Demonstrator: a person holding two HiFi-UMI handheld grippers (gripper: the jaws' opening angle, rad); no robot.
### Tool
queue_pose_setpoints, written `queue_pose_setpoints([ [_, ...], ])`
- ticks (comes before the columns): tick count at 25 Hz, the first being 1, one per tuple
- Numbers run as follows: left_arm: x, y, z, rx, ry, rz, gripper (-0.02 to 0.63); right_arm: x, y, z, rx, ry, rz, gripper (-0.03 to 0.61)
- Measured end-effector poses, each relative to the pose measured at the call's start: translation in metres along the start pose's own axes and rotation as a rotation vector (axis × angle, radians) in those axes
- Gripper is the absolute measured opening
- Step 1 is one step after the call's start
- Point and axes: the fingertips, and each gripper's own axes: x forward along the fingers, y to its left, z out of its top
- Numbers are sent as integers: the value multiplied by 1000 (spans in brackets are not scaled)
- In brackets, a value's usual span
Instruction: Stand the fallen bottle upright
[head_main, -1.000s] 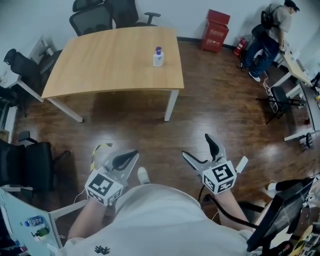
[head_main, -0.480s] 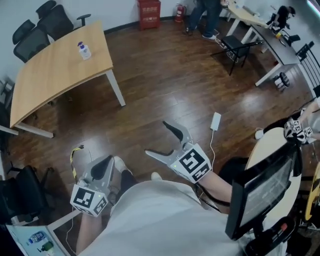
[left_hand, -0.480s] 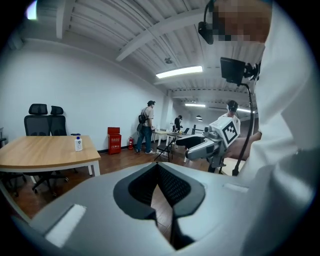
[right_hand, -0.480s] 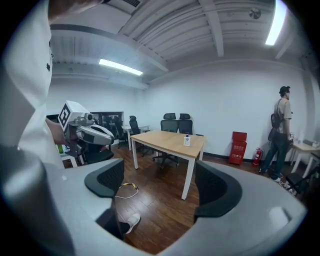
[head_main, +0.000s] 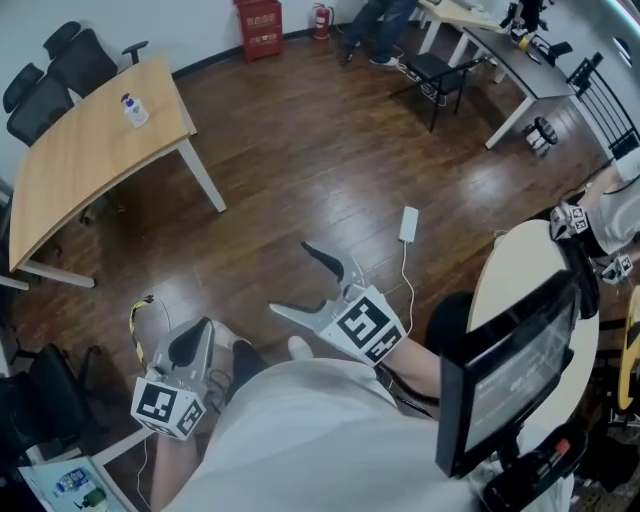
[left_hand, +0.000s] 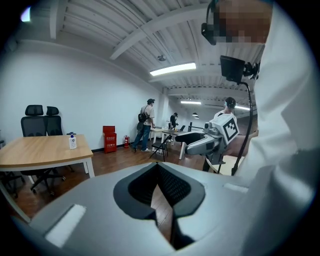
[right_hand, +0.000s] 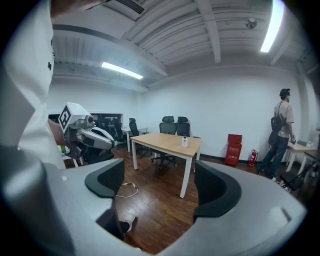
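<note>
**Desk:** How much room do you have?

**Operator:** Plenty. I see bare wooden floor (head_main: 300, 170) across the middle of the head view, between me and the table (head_main: 70, 170) at upper left. A white adapter (head_main: 408, 224) and its cord lie on the boards just right of centre. A yellow cable (head_main: 137, 318) lies at lower left. A monitor (head_main: 505, 385) and a pale round tabletop (head_main: 515, 265) crowd the right edge.

**Desk:** And the bottle?

**Operator:** The bottle (head_main: 132, 108) is on the table near its right-hand end, well apart from both grippers. It stands upright, long axis vertical, with the blue pump top uppermost. It is too small for me to tell which way the nozzle faces.

**Desk:** Grippers?

**Operator:** My left gripper (head_main: 195, 335) sits at lower left, its jaws closed together on nothing. My right gripper (head_main: 289, 278) is near centre, its jaws spread wide with only floor between them.

**Desk:** Anything you can't see?

**Operator:** My white shirt (head_main: 320, 440) fills the bottom of the frame and covers most of both forearms. The table's left end runs to the frame edge. The black chairs (head_main: 60, 60) behind it are partly cropped. A person (head_main: 375, 20) at the top edge is cut off, so only the legs show.
</note>
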Motion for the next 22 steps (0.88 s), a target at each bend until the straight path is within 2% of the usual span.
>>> queue_pose_setpoints([
  [7,-14,-6,-8,-7,-2,21,0,-3,9,-2,-20,13,14,445],
  [13,-27,8,-13,-29,-19,49,0,11,16,3,-39,20,22,440],
  [17,-35,29,-16,-49,-32,75,0,31,17,10,-58,28,31,436],
  [22,-45,79,-22,-86,-40,105,0,79,16,25,-79,40,37,434],
])
